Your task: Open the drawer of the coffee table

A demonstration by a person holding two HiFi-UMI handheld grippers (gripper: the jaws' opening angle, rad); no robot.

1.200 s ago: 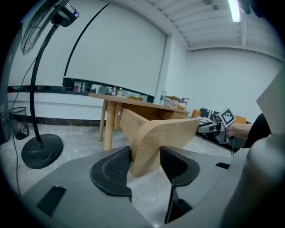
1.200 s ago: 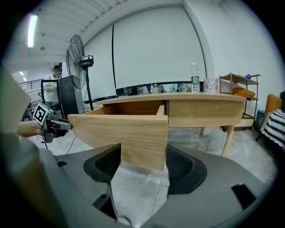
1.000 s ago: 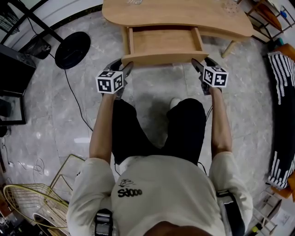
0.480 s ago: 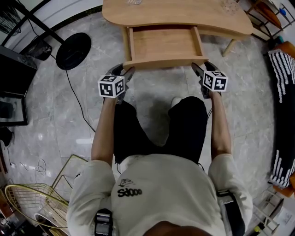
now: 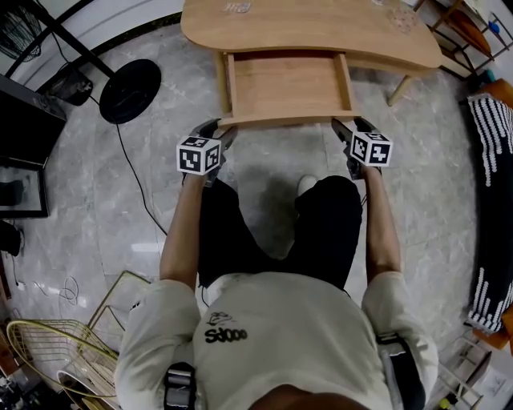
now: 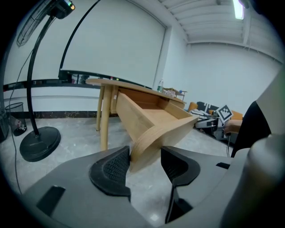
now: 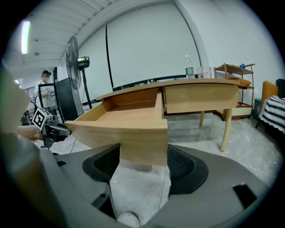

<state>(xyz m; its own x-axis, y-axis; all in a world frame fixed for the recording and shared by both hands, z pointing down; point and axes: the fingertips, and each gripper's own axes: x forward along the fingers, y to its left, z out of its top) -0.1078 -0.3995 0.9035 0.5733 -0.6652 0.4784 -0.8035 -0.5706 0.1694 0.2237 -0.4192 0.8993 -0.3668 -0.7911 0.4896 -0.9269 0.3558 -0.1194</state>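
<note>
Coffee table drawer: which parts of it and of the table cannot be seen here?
- Back of the light wooden drawer: head view, hidden under the curved wooden tabletop.
- Its front corners: tool views, partly covered by pads of the left tool and right tool.
- The small clear items on the tabletop: head view, cut by the top edge.

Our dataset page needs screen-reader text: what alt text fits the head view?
Seen from above, a person's left gripper and right gripper each clamp a front corner of the open, empty drawer of a wooden coffee table, which stands on a grey stone floor.
</note>
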